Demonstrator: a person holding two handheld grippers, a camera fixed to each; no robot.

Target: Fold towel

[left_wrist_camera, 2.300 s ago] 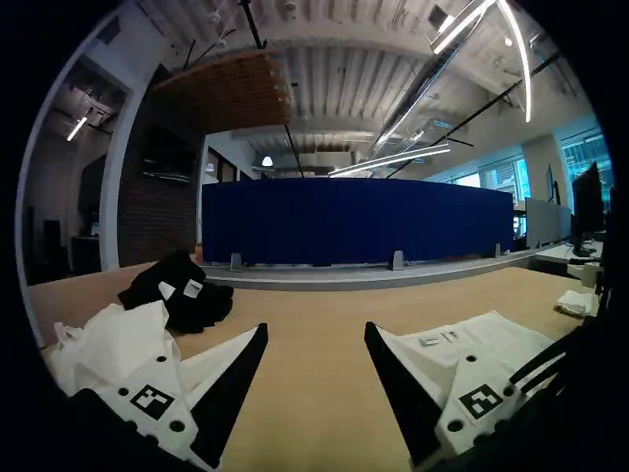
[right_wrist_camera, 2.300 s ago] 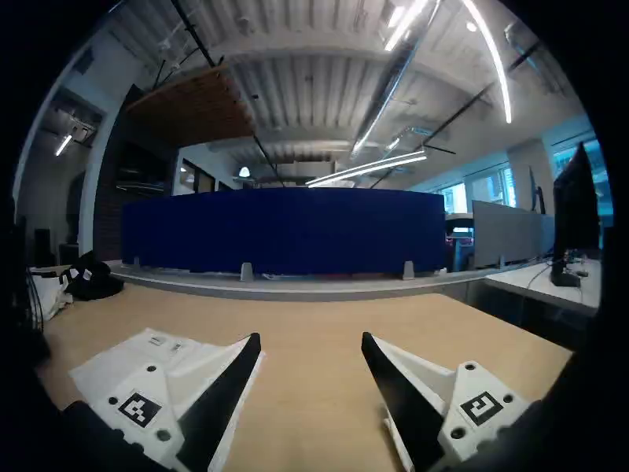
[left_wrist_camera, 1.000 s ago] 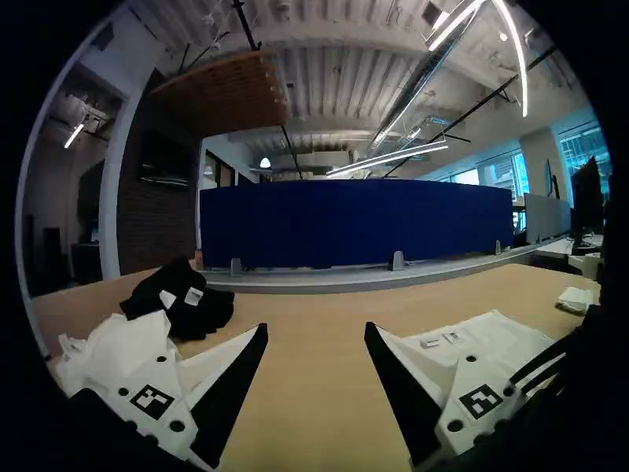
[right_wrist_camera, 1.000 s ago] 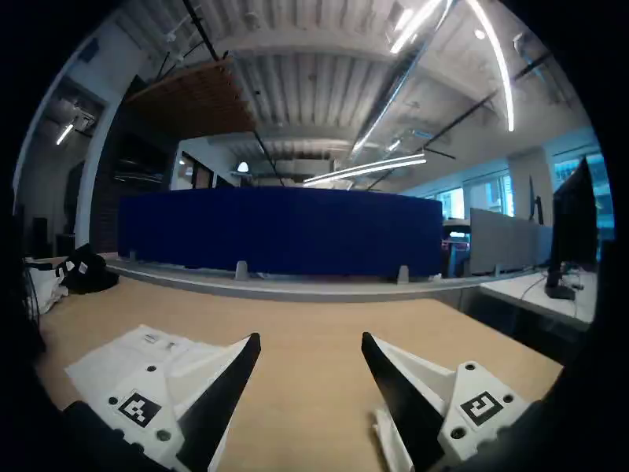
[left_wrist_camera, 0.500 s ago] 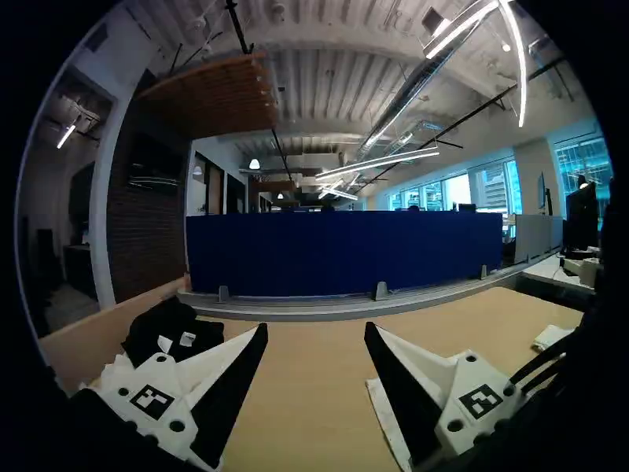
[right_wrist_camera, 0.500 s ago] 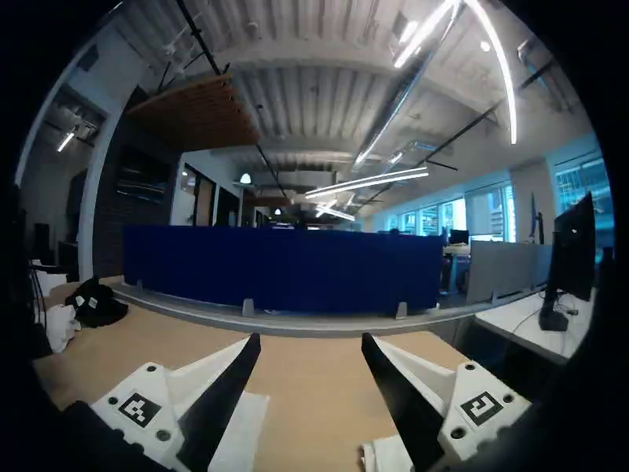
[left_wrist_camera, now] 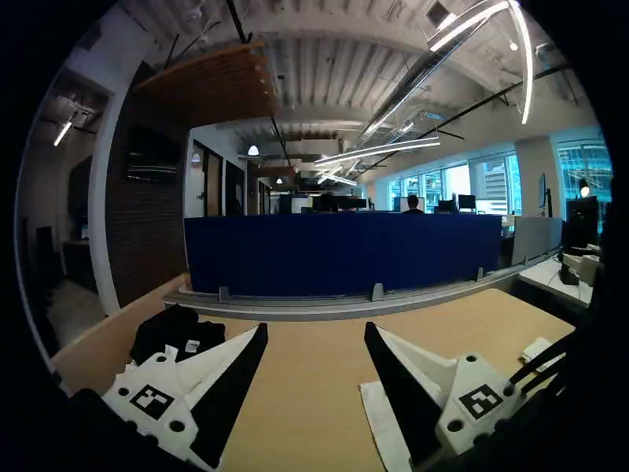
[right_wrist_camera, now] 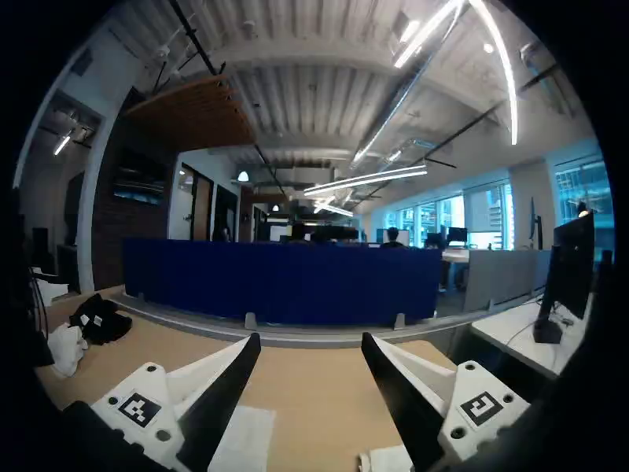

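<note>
A flat white towel lies on the wooden table, and its left edge shows beside the right finger in the left gripper view. My left gripper hangs above the table, open, with nothing between its fingers. In the right gripper view the same towel shows low, under the left finger. A second bit of white cloth sits at the bottom by the right finger. My right gripper is also open and holds nothing, raised above the table.
A black garment lies at the table's left; a crumpled white cloth sits beside it. A small folded white cloth rests at the right. A blue partition closes the far edge. A monitor stands on the neighbouring desk.
Both grippers have risen from the table. The towel has dropped low in both views, and the office beyond the partition now shows. Both stay open.
</note>
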